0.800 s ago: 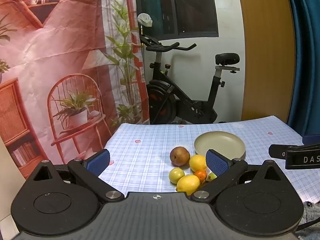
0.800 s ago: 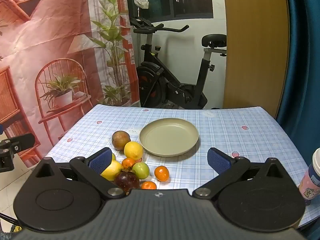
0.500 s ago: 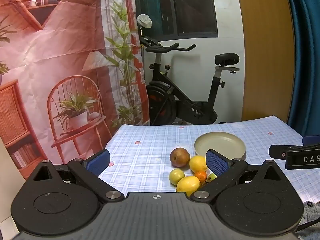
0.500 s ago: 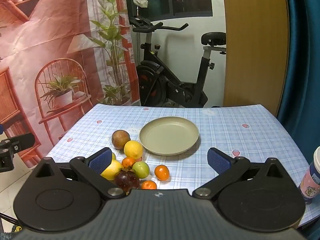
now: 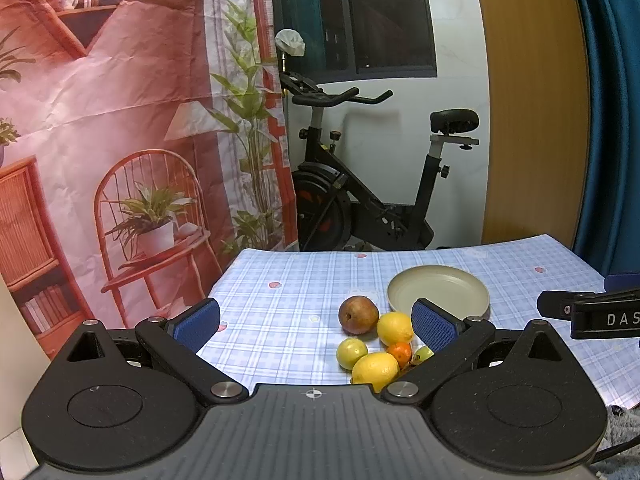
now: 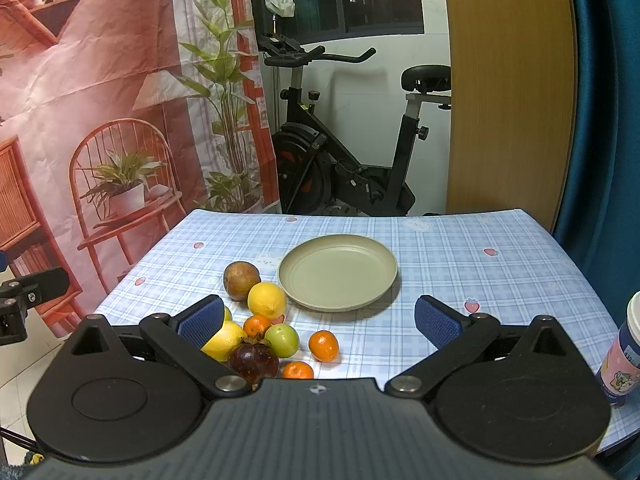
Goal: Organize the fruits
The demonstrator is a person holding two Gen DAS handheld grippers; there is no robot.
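Both tongs stand wide apart with nothing between their blue pads. From the left wrist, the left tongs (image 5: 316, 322) hover over the near-left edge of the worktop (image 5: 288, 312), which wears a blue checked cloth with small strawberry prints. The fruit lies in a tight cluster just ahead: a brown pear (image 5: 358, 314) at the back, a lemon (image 5: 395, 328) touching it, a second lemon (image 5: 375, 367) nearest the camera, a small green fruit (image 5: 351, 353) beside it and a tangerine (image 5: 400, 353) between the lemons. An empty beige plate (image 5: 438, 291) sits just behind the cluster. At the right edge, the other tool's black finger (image 5: 592, 314) shows white letters reading "DAS", cut off by the frame.

From the right wrist, the right tongs (image 6: 318, 320) hang over the near edge, the cluster lying toward their left pad. A dark mangosteen (image 6: 253, 362) sits closest, a green fruit (image 6: 281, 340) beside it, and two tangerines lie apart to the right: one (image 6: 323, 345) on open cloth, one (image 6: 297, 370) half hidden under the tool. A paper cup (image 6: 624, 356) with a cartoon print stands at the right edge; its small writing is unreadable. An exercise bike (image 6: 340, 152) stands behind the worktop.
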